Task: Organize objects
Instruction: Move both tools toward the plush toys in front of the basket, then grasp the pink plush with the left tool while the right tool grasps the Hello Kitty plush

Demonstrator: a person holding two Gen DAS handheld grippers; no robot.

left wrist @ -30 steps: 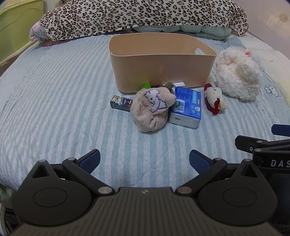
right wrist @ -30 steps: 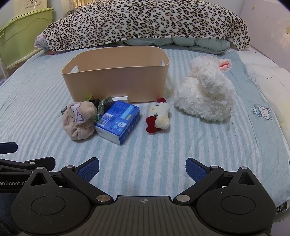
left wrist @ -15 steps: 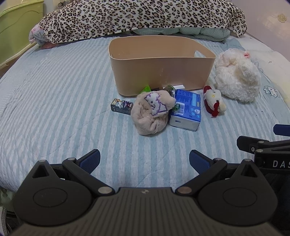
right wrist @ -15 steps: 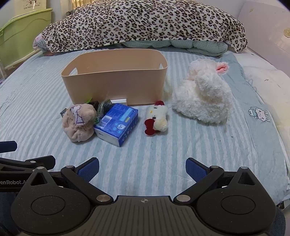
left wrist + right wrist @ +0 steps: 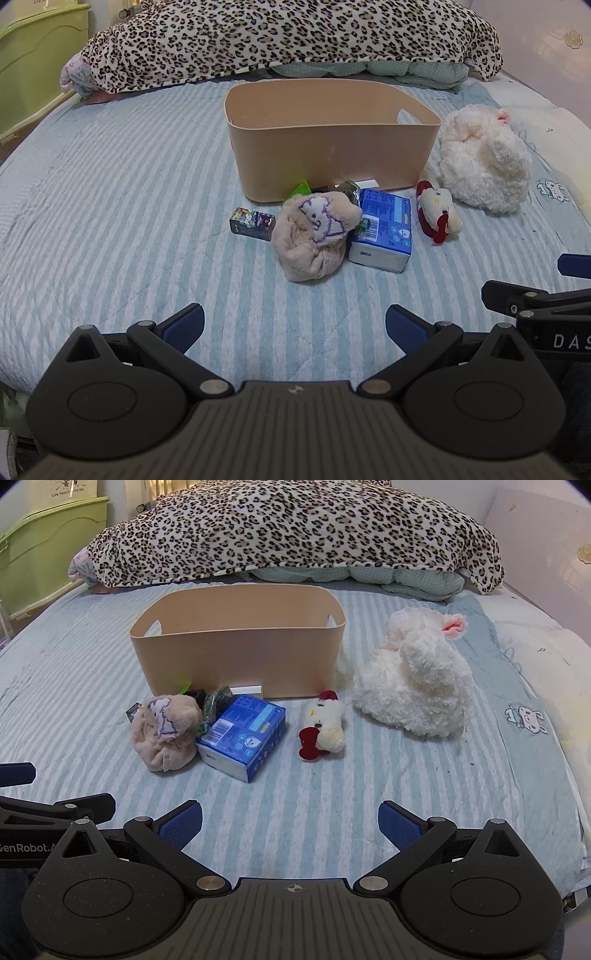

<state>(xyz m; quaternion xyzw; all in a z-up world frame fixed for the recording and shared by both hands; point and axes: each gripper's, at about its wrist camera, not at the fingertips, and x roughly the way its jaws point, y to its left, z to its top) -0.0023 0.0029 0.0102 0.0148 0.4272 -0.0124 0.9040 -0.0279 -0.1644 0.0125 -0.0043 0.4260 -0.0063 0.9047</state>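
Observation:
A tan plastic bin (image 5: 328,162) (image 5: 240,657) stands on the striped bed. In front of it lie a beige plush (image 5: 314,236) (image 5: 166,734), a blue tissue pack (image 5: 384,236) (image 5: 245,734), a small dark box (image 5: 253,223), a green wrapper (image 5: 349,190) (image 5: 216,703) and a small red-and-white plush (image 5: 437,214) (image 5: 327,727). A big white plush (image 5: 484,162) (image 5: 417,686) lies to the right of the bin. My left gripper (image 5: 294,325) and right gripper (image 5: 290,821) are both open and empty, low over the bed's near edge, well short of the objects.
A leopard-print blanket (image 5: 288,40) (image 5: 295,531) is piled along the far side of the bed. A green cabinet (image 5: 33,59) (image 5: 40,565) stands at the left. The right gripper's body (image 5: 546,314) shows at the right of the left wrist view.
Both grippers have drawn back a little and risen, so the bin and objects look slightly farther. Nothing was taken hold of.

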